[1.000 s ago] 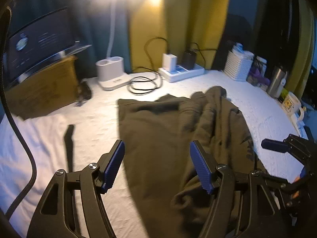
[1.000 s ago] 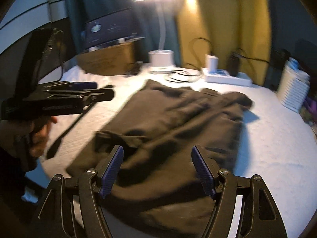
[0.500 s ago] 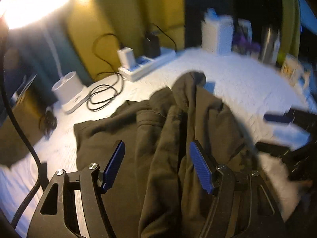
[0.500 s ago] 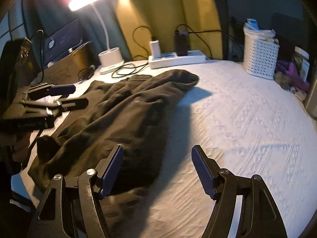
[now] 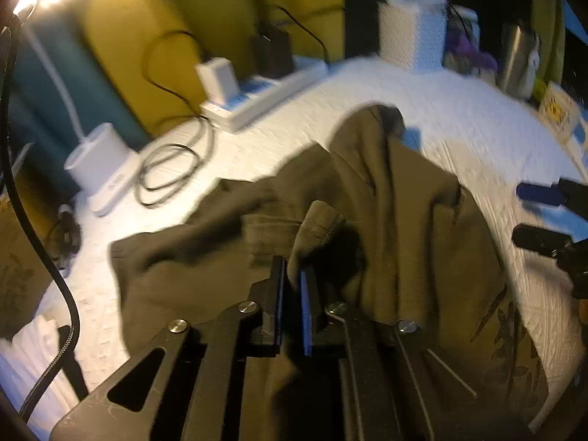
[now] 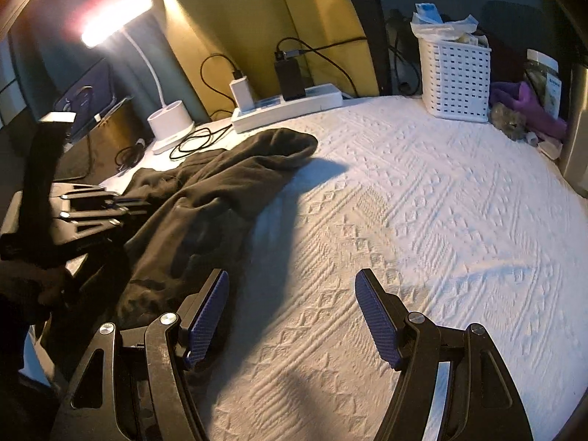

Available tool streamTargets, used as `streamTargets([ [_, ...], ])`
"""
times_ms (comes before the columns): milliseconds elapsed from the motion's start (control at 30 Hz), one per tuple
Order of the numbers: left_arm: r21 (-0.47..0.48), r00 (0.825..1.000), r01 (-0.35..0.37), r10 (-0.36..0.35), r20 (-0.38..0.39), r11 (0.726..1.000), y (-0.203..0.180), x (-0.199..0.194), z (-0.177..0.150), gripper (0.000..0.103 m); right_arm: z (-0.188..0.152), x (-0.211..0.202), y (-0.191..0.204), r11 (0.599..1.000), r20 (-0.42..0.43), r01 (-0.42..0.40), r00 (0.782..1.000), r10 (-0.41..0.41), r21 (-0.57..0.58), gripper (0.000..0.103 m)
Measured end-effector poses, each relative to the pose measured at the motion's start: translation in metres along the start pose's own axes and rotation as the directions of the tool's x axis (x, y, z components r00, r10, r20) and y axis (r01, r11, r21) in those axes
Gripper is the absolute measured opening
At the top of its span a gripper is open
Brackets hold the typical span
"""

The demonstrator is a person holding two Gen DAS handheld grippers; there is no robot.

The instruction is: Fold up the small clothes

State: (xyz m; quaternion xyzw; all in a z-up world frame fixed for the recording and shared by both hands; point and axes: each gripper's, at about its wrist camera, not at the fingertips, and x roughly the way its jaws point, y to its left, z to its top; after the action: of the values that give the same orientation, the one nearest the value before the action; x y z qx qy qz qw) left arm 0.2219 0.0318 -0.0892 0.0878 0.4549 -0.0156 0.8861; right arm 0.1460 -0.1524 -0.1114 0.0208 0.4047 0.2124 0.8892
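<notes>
A dark olive garment (image 5: 404, 228) lies rumpled on the white textured bedspread (image 5: 459, 117). My left gripper (image 5: 292, 283) is shut on a hemmed fold of the garment and holds it raised. In the right wrist view the garment (image 6: 220, 191) lies at the left, and my right gripper (image 6: 292, 308) is open and empty above the bare bedspread (image 6: 422, 202) beside it. The left gripper (image 6: 110, 205) shows there at the far left, pinching the cloth. The right gripper's fingers (image 5: 540, 193) show at the right edge of the left wrist view.
Along the far edge stand a lit white desk lamp base (image 6: 171, 125), a coiled black cable (image 5: 172, 169), a power strip with chargers (image 6: 290, 103), a white slotted basket (image 6: 454, 77) and purple cloth (image 6: 525, 106). A steel flask (image 5: 518, 62) stands at the right.
My left gripper has closed on a fold of the garment and lifted it. Both views have swung to the right; my right gripper stays open and now hovers over bare bedspread.
</notes>
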Motion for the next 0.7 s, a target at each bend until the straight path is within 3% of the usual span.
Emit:
streamTargets([
  [200,-0.104,0.997,-0.057,0.062,0.048,0.993,0.042,-0.016,-0.014,0.004,0.01,0.01,0.013,1.0,-0.016,0.002,1.0,-0.003,-0.028,0.073],
  [433,-0.238,0.989,-0.104,0.125,0.076,0.966,0.094,-0.024,-0.033,0.004,0.021,0.017,0.042,0.997,-0.016,-0.005,1.0,0.004,-0.074,0.073],
  [700,-0.317,0.989,-0.134,0.145,0.01,0.939,0.134,-0.01,-0.062,0.004,0.021,0.032,0.07,0.994,-0.049,0.019,0.999,-0.024,-0.11,0.073],
])
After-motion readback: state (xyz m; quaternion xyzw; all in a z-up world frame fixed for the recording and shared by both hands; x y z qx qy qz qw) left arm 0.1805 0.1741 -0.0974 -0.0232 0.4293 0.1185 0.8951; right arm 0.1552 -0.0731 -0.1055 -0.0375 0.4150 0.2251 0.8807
